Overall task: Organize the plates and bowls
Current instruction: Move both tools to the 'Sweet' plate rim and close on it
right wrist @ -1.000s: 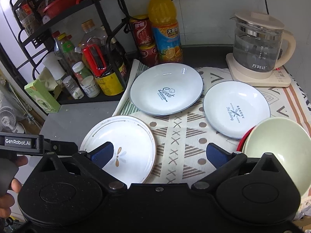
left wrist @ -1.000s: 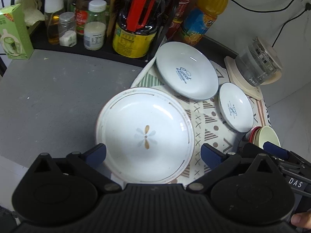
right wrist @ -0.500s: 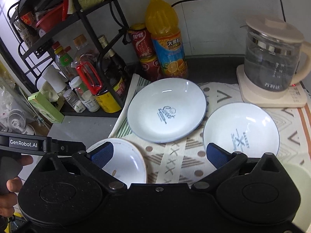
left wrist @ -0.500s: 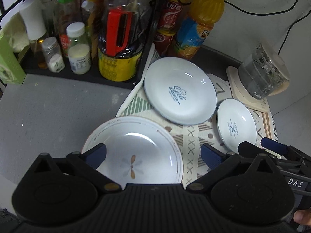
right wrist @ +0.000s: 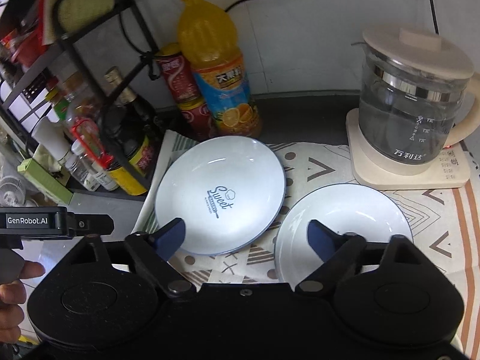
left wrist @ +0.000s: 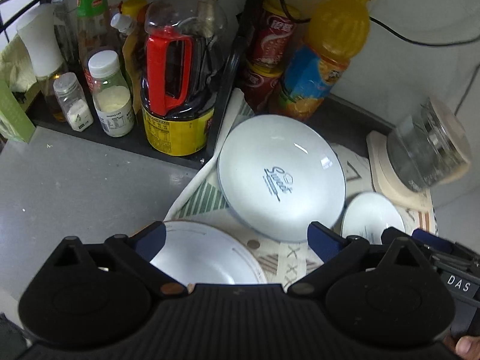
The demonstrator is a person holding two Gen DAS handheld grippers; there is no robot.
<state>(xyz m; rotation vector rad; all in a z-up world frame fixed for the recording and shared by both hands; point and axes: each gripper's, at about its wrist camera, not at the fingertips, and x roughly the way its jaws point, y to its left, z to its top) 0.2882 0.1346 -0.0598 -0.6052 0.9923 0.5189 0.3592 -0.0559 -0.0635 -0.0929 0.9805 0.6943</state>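
Patterned mat [right wrist: 318, 162] by kettle [right wrist: 414, 105]: Sweet plate [right wrist: 220, 193], smaller plate [right wrist: 354, 207], flower plate [left wrist: 207, 258] all separate, nothing stacked; left gripper [left wrist: 237, 235] and right gripper [right wrist: 247, 235] spread apart, empty

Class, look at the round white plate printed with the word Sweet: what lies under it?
The white Sweet plate rests on a patterned cloth mat with brown chevrons and dots. The cloth directly under the plate is covered, so anything there cannot be seen.

White wall [right wrist: 315, 30], black rack [right wrist: 90, 69], grey counter [left wrist: 75, 186]
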